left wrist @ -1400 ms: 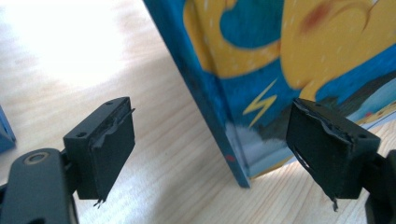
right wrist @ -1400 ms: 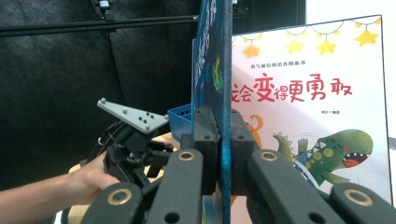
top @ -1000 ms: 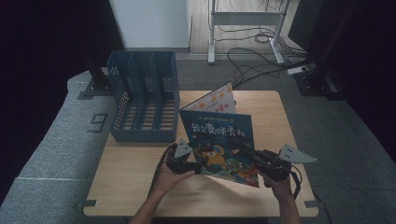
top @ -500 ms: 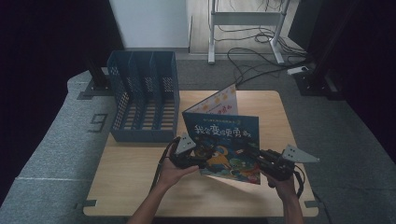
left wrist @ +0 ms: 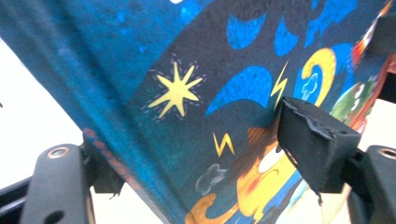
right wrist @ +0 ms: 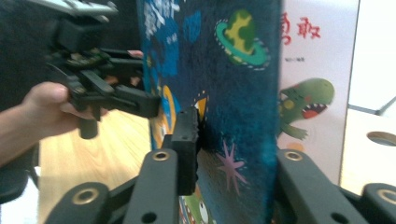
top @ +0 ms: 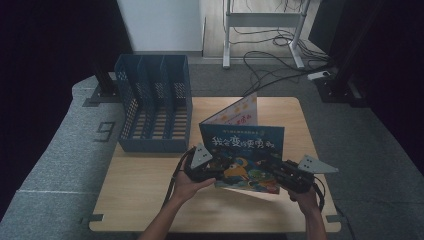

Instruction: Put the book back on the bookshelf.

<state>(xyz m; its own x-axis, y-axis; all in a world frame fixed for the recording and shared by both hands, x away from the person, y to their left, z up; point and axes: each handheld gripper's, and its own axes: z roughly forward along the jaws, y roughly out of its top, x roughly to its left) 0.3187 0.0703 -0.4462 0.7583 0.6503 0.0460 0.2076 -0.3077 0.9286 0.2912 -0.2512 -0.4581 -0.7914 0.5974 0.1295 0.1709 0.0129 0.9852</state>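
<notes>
A blue picture book (top: 243,146) with yellow cartoon figures stands almost upright on the wooden table (top: 145,200), held from both sides. My left gripper (top: 209,168) is shut on its lower left edge. In the left gripper view the book cover (left wrist: 196,84) sits between the jaws of the left gripper (left wrist: 201,144), one pad (left wrist: 313,140) pressed on the front. My right gripper (top: 281,172) is shut on the lower right edge. In the right gripper view the right gripper (right wrist: 233,140) pinches the book (right wrist: 243,74), and the left gripper (right wrist: 116,98) shows beyond it.
A second book (top: 236,112), white with red characters and a green dinosaur (right wrist: 303,102), stands open right behind the blue one. A blue slotted file rack (top: 150,107) sits at the table's back left. Cables and a desk frame (top: 265,30) lie on the floor beyond.
The blue book has been tipped more upright and shifted slightly right. Both grippers stay shut on it, and the left one has moved a little inward.
</notes>
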